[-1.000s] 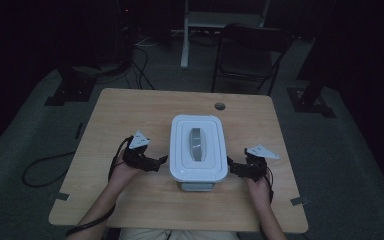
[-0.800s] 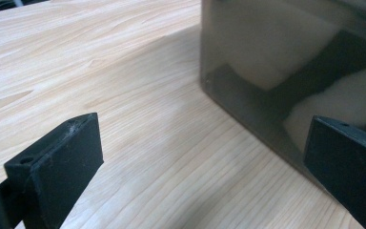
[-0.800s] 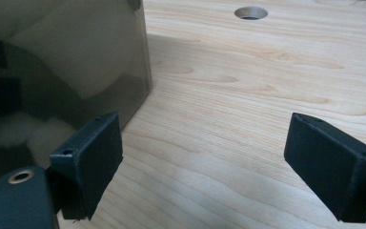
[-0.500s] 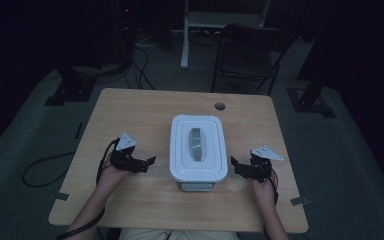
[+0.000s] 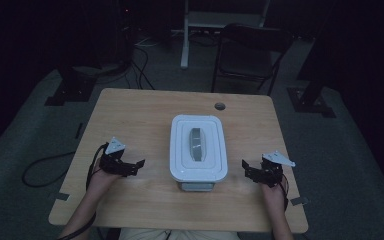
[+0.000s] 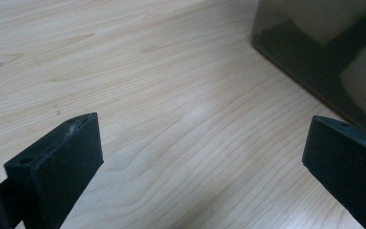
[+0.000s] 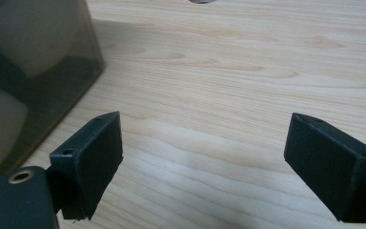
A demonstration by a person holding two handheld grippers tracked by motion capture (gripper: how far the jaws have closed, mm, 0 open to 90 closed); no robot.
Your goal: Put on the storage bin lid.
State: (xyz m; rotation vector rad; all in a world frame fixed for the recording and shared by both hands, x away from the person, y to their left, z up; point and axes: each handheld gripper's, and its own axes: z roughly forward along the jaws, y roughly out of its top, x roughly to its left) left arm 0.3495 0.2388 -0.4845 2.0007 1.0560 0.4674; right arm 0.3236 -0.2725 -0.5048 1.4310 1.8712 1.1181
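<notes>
A white lidded container (image 5: 198, 148) with a grey handle on its lid stands in the middle of the wooden table (image 5: 145, 115). My left gripper (image 5: 136, 166) rests on the table to the container's left, open, with a gap between it and the box. My right gripper (image 5: 247, 169) sits to the container's right, also open and apart from it. The container's smoky translucent wall (image 6: 324, 52) fills the upper right of the left gripper view, beyond my left gripper (image 6: 205, 157). That same wall (image 7: 28, 71) stands at the left of the right gripper view, beside my right gripper (image 7: 205, 162).
A round cable hole (image 5: 220, 106) lies in the table behind the container. A dark chair (image 5: 247, 55) and stand bases sit on the floor beyond the far edge. A cable (image 5: 45, 170) loops off the table's left side.
Both grippers have drawn outward, away from the container's sides; the left one moved farther left. The container has stayed in place.
</notes>
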